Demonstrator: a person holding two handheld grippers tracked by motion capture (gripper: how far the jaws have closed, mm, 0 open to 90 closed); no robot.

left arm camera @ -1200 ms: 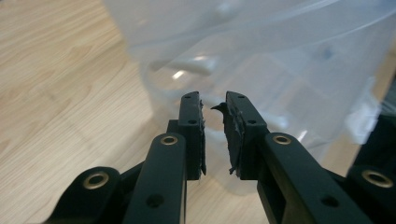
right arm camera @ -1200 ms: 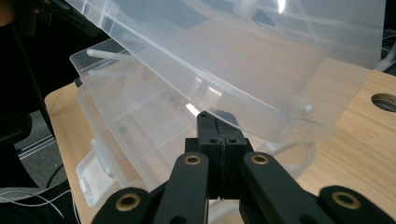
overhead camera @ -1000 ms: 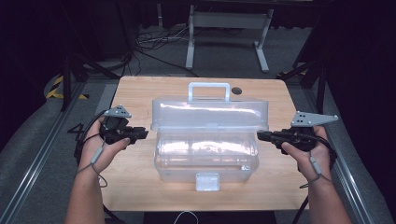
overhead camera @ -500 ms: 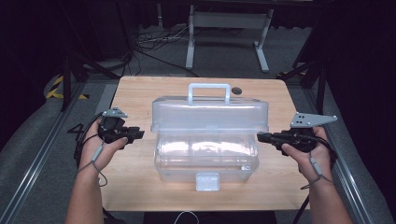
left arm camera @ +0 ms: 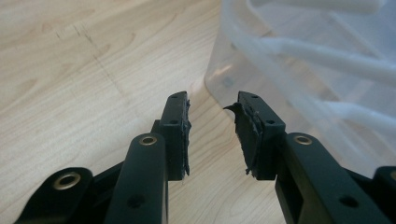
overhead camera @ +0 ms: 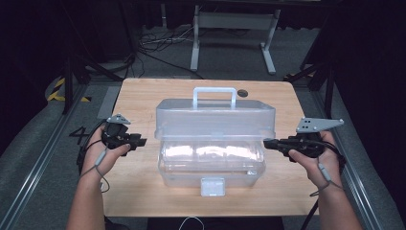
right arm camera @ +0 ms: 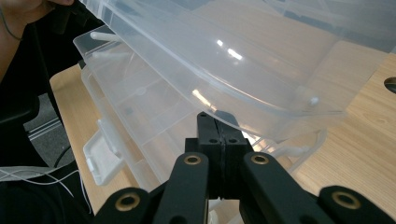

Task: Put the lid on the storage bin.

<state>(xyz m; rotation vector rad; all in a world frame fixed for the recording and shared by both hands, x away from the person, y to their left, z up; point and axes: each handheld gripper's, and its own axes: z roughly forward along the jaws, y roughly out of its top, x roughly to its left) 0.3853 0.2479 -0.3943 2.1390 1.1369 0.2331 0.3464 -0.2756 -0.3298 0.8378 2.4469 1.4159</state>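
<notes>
1. High view: dark room, wooden table [overhead camera: 143,96]. Clear plastic toolbox [overhead camera: 210,158] sits mid-table, lid [overhead camera: 215,117] raised. Left gripper [overhead camera: 136,140] just beside its left end; right gripper [overhead camera: 268,143] at its right end.
2. Left gripper view: jaws have just been opening, now spread, bare tabletop between them, box wall [left arm camera: 299,60] just beyond.
3. Right gripper view: jaws pressed together, tips under the lid's rim [right arm camera: 261,109]; white front latch [right arm camera: 100,156] hangs open.

Both forearms are showing bare, with no sleeves reaching them. The left gripper [overhead camera: 140,140] and the right gripper [overhead camera: 266,143] are looking black and angular, each wearing a grey three-cornered plate dotted with small holes on top and trailing a thin grey cable along the wrist. Up close, brass-ringed holes are gleaming on the black jaw arms, and the dark pads [left arm camera: 180,133] are looking frayed at their edges.
</notes>
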